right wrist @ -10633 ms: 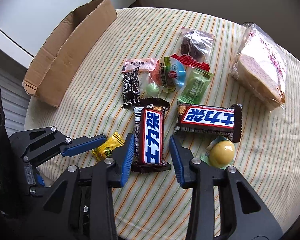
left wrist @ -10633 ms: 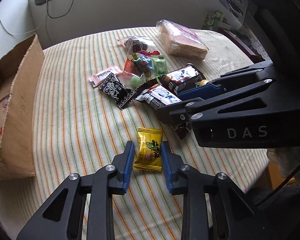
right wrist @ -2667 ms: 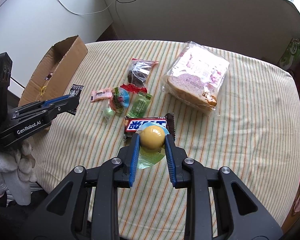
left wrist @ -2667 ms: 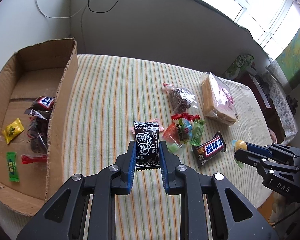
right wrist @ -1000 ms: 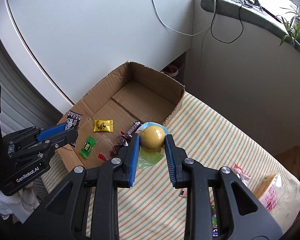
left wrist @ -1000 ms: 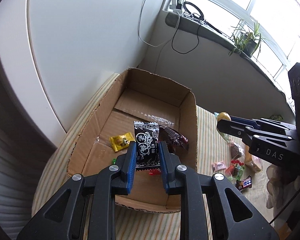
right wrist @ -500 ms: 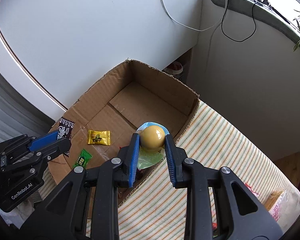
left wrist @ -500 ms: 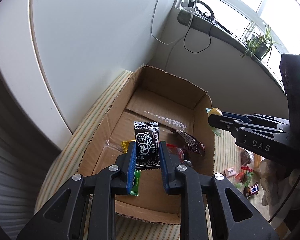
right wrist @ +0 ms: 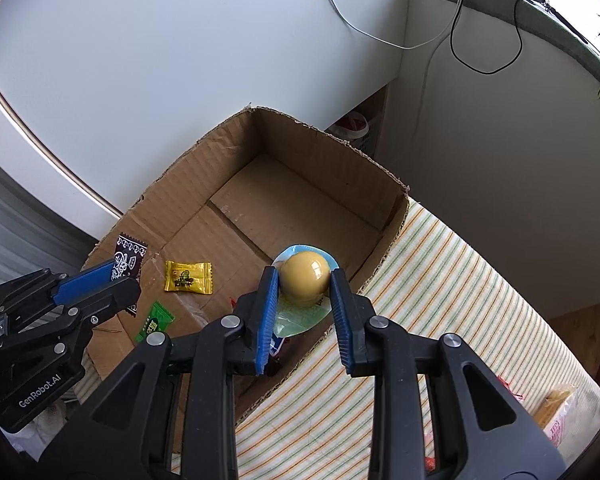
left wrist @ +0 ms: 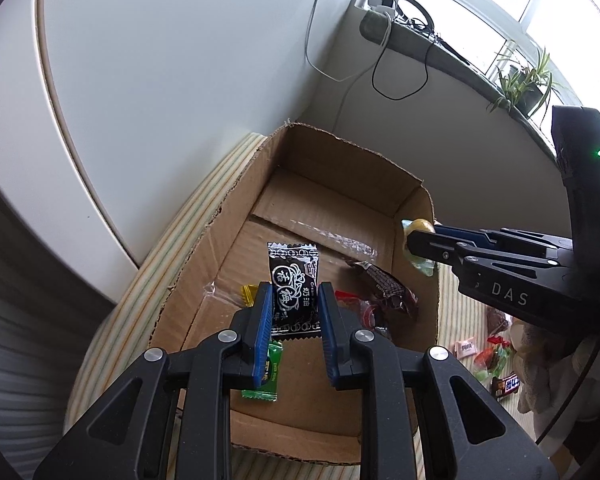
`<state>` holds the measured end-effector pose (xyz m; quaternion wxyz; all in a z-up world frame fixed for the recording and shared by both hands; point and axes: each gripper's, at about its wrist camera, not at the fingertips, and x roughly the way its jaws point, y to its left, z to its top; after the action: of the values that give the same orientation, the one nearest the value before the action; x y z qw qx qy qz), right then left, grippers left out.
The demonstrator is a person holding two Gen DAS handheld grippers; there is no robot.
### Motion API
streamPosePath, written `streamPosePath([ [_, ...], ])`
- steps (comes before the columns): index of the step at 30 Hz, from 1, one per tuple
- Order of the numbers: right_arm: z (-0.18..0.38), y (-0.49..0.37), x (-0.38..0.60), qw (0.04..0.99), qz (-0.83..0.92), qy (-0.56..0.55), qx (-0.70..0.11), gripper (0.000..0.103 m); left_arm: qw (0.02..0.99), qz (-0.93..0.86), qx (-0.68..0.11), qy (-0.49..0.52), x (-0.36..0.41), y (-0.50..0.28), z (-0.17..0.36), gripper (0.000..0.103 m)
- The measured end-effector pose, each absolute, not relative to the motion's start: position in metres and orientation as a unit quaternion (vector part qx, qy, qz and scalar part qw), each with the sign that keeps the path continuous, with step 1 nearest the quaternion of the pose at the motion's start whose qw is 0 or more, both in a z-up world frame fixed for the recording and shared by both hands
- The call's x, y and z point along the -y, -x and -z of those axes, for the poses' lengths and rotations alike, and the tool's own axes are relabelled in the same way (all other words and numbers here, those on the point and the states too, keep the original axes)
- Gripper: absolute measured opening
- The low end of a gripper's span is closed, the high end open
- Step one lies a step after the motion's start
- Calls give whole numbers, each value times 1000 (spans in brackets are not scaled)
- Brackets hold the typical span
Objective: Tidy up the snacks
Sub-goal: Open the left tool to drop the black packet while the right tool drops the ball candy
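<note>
I hold the left gripper (left wrist: 293,308) above the near part of the cardboard box (left wrist: 204,264), pointing steeply down. Its blue pads are clamped on the black sachet (left wrist: 293,280) with white print, which stands upright between them, clear of the box floor. In the right wrist view the same gripper (right wrist: 122,280) enters from the left edge, with the sachet (right wrist: 129,256) projecting past its tips over the left wall of the box (right wrist: 188,184).

On the box floor I see a yellow candy (right wrist: 188,277) lying flat near the left wall, a green candy (right wrist: 154,322) nearer to me, and a dark brown wrapper (left wrist: 386,289) with some red wrapping just beside it toward the right wall. A strip of clear tape (left wrist: 332,238) runs across the floor seam. The far half of the box floor carries nothing.

I hold the right gripper (right wrist: 304,282) over the right wall of the box, also tilted down. Its pads are closed on the yellow ball snack (right wrist: 305,273), which sits on a pale green and blue wrapper hanging below the pads. In the left wrist view this gripper (left wrist: 414,236) reaches in from the right, with the ball (left wrist: 420,225) level with the right rim.

The box stands on a tabletop covered with a striped cloth (right wrist: 452,280). On the cloth at far right lie the remaining snacks (left wrist: 486,356): a pink sweet, red and green wrappers, and a chocolate bar.
</note>
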<state>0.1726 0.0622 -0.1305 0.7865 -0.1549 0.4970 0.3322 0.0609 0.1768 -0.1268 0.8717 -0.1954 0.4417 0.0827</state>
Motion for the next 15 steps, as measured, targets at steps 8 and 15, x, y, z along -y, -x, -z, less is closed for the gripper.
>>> streamPosePath([
  [8, 124, -174, -58, 792, -331, 148, -491, 42, 871, -84, -445, 192, -175, -63, 126, 32],
  [15, 114, -171, -47, 800, -325, 141, -484, 58, 875, -84, -440, 186, -172, -63, 123, 41],
])
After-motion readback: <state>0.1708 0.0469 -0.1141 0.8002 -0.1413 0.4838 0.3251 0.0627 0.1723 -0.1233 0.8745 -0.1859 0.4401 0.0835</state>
